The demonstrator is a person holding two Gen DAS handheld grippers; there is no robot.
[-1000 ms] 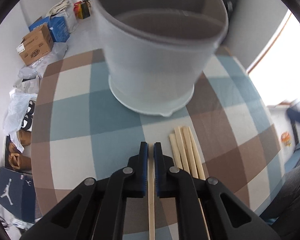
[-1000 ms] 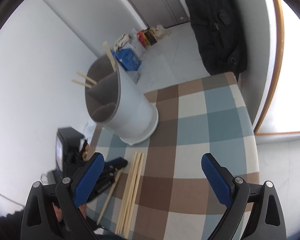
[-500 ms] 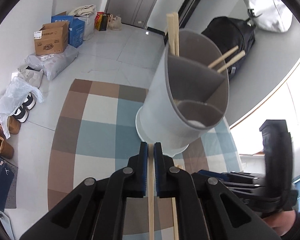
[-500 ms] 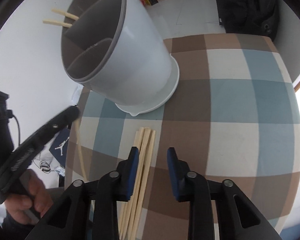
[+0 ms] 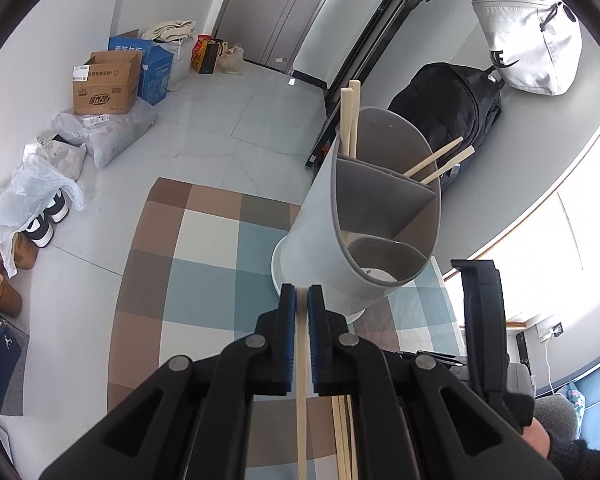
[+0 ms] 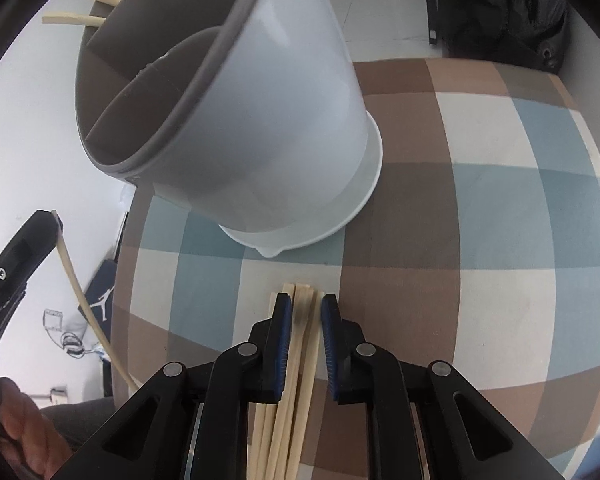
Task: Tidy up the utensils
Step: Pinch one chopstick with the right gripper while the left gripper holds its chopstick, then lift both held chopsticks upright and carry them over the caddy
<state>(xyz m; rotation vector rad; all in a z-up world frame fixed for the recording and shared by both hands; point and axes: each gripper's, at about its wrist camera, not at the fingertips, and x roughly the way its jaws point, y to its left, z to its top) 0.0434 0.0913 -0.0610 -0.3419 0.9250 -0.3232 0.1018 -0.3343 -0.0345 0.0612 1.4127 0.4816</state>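
While your left gripper [image 5: 302, 300] stays clamped on one chopstick [image 5: 301, 400] lying along its fingers, the holder [image 5: 376, 216] stands just ahead, opening upward. Your right gripper [image 6: 302, 308] has just been closing around the bundle [image 6: 300, 344] on the tablecloth [image 6: 480, 240], lengthwise between the jaws.

Bright daylight from a blown-out window [image 5: 540, 264], soft shadows, sharp focus — strong fisheye bending, dark vignetted corners.

floor: we see a brown cardboard box [image 5: 106, 88] beside a blue box [image 5: 156, 68] | shoes [image 5: 40, 224] under a plastic bag [image 5: 24, 188] | wall: we see a black backpack [image 5: 452, 108], a white bag [image 5: 528, 40] above it | surface: checked cloth [image 6: 500, 220]
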